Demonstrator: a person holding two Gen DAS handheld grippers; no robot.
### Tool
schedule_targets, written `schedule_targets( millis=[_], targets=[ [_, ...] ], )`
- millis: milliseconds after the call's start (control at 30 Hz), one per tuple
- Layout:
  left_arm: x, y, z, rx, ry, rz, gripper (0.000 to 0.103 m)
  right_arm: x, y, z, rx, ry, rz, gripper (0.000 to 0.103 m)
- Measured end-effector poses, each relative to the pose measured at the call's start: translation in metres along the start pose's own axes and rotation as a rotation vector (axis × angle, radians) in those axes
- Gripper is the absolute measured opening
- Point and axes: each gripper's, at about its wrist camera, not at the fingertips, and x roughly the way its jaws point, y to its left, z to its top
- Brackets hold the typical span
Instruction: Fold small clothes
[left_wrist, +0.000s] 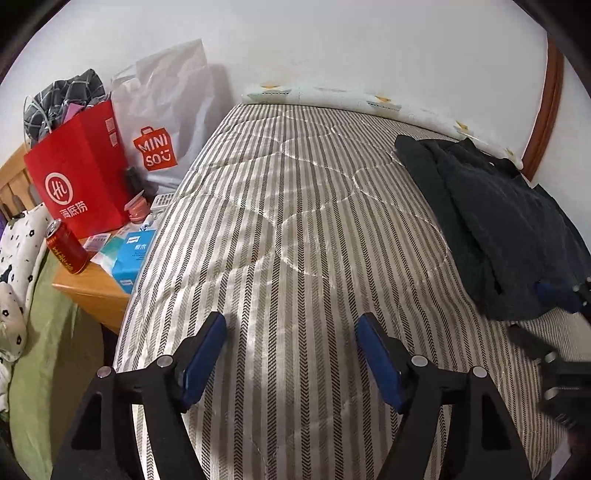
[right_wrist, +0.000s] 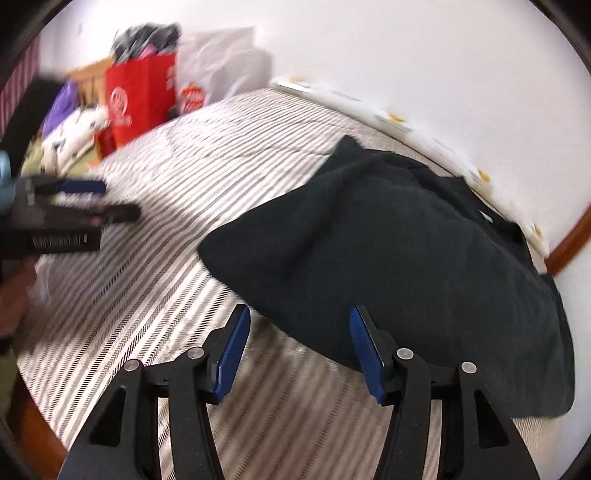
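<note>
A dark navy garment (left_wrist: 491, 225) lies crumpled on the striped bed cover (left_wrist: 280, 229) at the right, near the wall. In the right wrist view the garment (right_wrist: 399, 254) fills the middle and right. My left gripper (left_wrist: 291, 325) is open and empty over bare striped cover, left of the garment. My right gripper (right_wrist: 299, 317) is open and empty, its fingertips just at the garment's near edge. The right gripper also shows at the garment's near edge in the left wrist view (left_wrist: 557, 295). The left gripper appears blurred at the left of the right wrist view (right_wrist: 107, 199).
A wooden bedside table (left_wrist: 92, 288) left of the bed holds a red paper bag (left_wrist: 81, 173), a white Miniso bag (left_wrist: 166, 122), a red can (left_wrist: 66, 247) and blue boxes (left_wrist: 133, 258). A green sheet and patterned pillow (left_wrist: 18, 251) lie far left. A white wall runs behind.
</note>
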Motion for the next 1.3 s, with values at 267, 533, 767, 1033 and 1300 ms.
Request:
schedule_targets(
  millis=[267, 533, 767, 1033, 1300],
  targets=[
    [0.003, -0.004, 0.000, 0.023, 0.011, -0.009, 0.081, 0.019, 0.004, 0.017, 0.093, -0.022, -0.044, 0.054],
    [0.003, -0.005, -0.001, 0.030, 0.014, 0.004, 0.083, 0.012, -0.012, 0.027, 0.141, -0.088, -0.058, 0.010],
    [0.002, -0.002, -0.001, 0.017, 0.015, 0.006, 0.085, -0.035, -0.089, 0.032, 0.334, -0.244, 0.068, 0.009],
    [-0.011, -0.020, 0.000, -0.027, 0.046, 0.007, 0.084, -0.061, -0.193, 0.008, 0.512, -0.315, 0.088, 0.008],
    [-0.034, -0.101, 0.024, 0.068, -0.035, -0.091, 0.084, -0.073, -0.273, -0.057, 0.666, -0.355, 0.068, 0.008]
  ],
)
